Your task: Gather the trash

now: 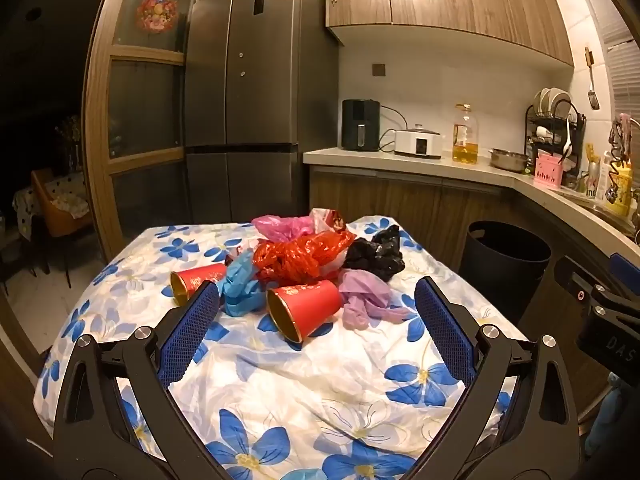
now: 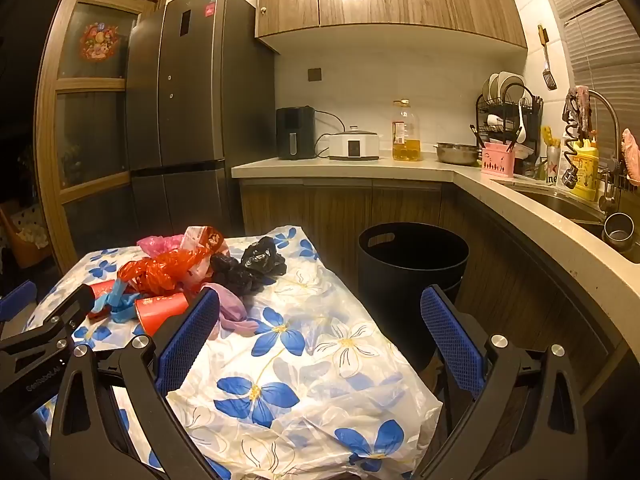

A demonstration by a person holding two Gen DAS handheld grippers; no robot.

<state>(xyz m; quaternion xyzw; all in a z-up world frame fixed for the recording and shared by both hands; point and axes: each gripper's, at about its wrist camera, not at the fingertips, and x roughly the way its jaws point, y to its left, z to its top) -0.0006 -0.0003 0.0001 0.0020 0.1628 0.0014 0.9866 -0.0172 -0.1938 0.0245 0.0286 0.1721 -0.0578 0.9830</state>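
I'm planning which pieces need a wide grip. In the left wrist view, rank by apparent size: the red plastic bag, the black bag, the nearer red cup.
1. red plastic bag
2. black bag and nearer red cup: these look alike in size, and the cup lies closer to the camera, so I won't rank them.

From my left wrist feed, the far red cup [image 1: 195, 282] is half behind the left gripper's finger [image 1: 192, 332]; bin [image 1: 505, 258] inside is dark, contents unreadable; cup print too small.
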